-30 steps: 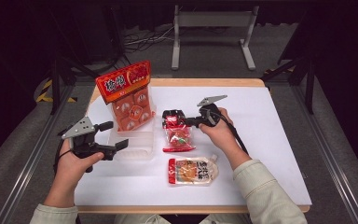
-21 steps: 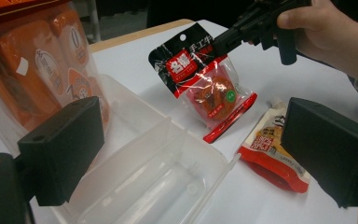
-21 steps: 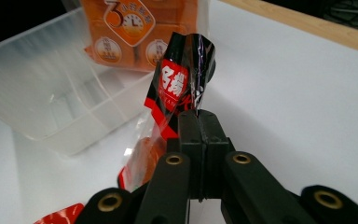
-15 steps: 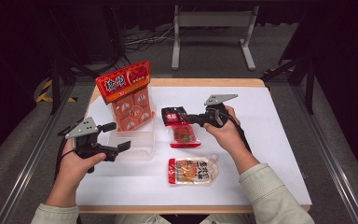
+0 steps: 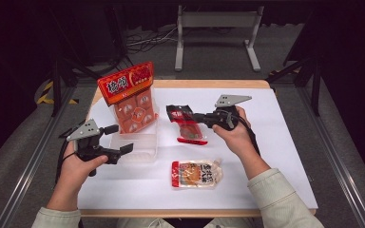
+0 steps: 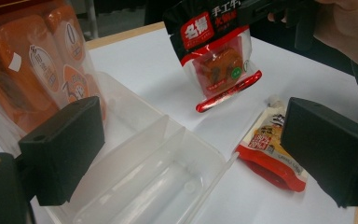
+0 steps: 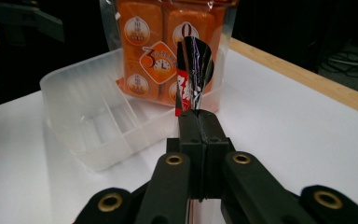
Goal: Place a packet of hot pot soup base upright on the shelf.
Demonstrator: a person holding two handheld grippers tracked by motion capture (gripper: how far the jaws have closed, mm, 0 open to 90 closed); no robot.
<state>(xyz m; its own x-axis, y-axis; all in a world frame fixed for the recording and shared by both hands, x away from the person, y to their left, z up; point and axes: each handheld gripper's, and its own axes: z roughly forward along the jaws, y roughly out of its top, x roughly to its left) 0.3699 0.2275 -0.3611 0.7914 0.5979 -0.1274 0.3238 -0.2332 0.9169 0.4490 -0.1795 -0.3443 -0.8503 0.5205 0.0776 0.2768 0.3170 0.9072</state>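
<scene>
Red-and-black snack pouch [image 5: 186,124] hangs from the right tongs [image 5: 200,117], which are pressed together on its black top edge; the right gripper view looks straight along the two closed jaws, with the crinkled foil of the pouch sticking up just past their tips. In the high view the pouch slopes down from the tongs toward the white counter [image 5: 275,142], its red bottom seam low over the surface; whether that seam touches the counter I cannot tell. The pouch sits just right of the clear plastic box [image 5: 138,145], apart from it.

The left tongs [image 5: 120,138] stand wide apart with nothing between the pads, held at the near left side of the box; the left gripper view looks between the two black jaws down into the box, which has a ridge dividing its floor into compartments. A tall orange bag [image 5: 132,97] of wrapped pieces stands upright in the far end of the box, leaning on its back wall.

A second, flat pouch [image 5: 197,174] with a red edge lies on the counter nearer the person, between the two forearms, well clear of both tongs
</scene>
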